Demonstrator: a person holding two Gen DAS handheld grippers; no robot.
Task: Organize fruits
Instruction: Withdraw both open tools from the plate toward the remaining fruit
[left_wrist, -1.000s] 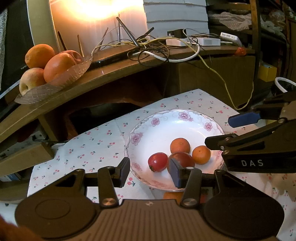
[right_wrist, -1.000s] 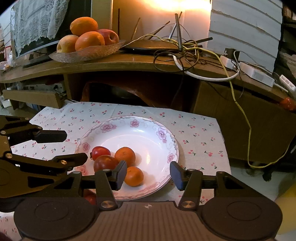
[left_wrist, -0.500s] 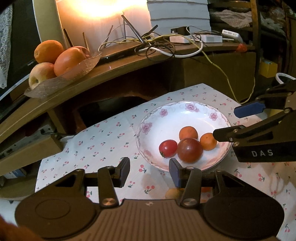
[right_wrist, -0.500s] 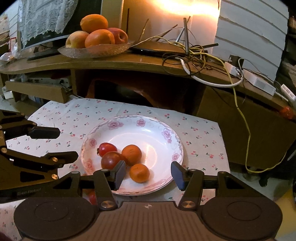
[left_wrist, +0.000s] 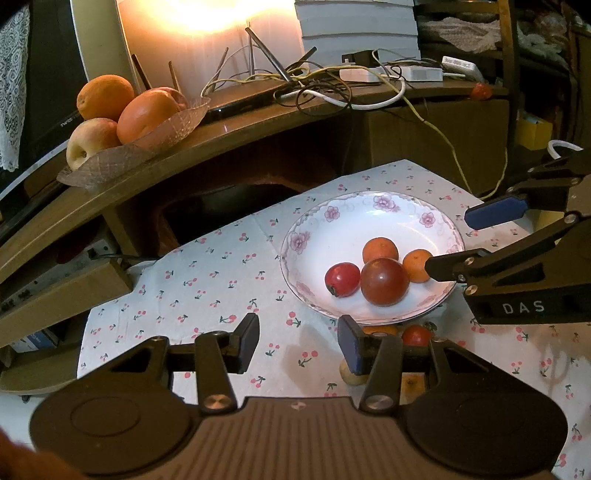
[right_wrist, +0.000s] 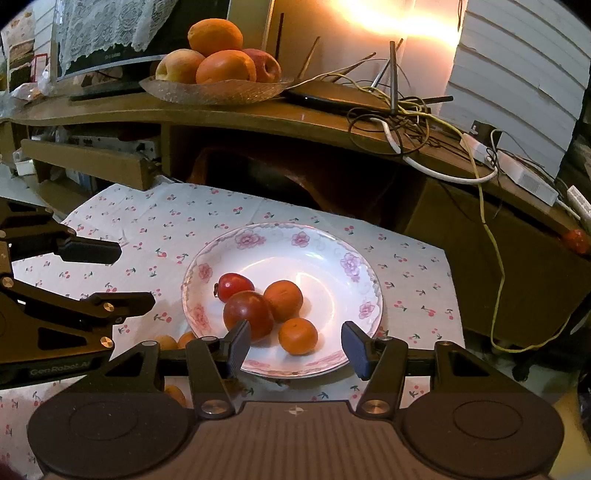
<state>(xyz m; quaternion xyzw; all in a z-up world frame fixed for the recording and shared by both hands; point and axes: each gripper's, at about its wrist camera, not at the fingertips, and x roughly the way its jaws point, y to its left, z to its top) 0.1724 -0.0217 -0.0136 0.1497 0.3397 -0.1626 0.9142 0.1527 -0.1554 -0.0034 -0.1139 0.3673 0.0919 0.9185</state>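
A white flowered plate (left_wrist: 332, 236) (right_wrist: 325, 243) on the cherry-print cloth holds a dark red plum (left_wrist: 384, 281) (right_wrist: 247, 310), a small red fruit (left_wrist: 341, 278) (right_wrist: 234, 286) and two small oranges (left_wrist: 380, 250) (right_wrist: 297, 335). More small fruits (left_wrist: 415, 334) (right_wrist: 166, 341) lie on the cloth near the plate's front rim, partly hidden. My left gripper (left_wrist: 298, 343) is open and empty over the cloth left of the plate. My right gripper (right_wrist: 293, 347) is open and empty above the plate's near rim; it also shows in the left wrist view (left_wrist: 465, 240).
A wooden shelf (right_wrist: 258, 110) runs behind the cloth. On it stand a glass dish of large oranges and apples (left_wrist: 122, 110) (right_wrist: 218, 70) and a tangle of cables (left_wrist: 332, 88) (right_wrist: 399, 114). A dark opening lies under the shelf.
Both grippers have pulled back and up from the plate, which now looks farther away. The left gripper has shifted left off the plate. Both stay open and empty.
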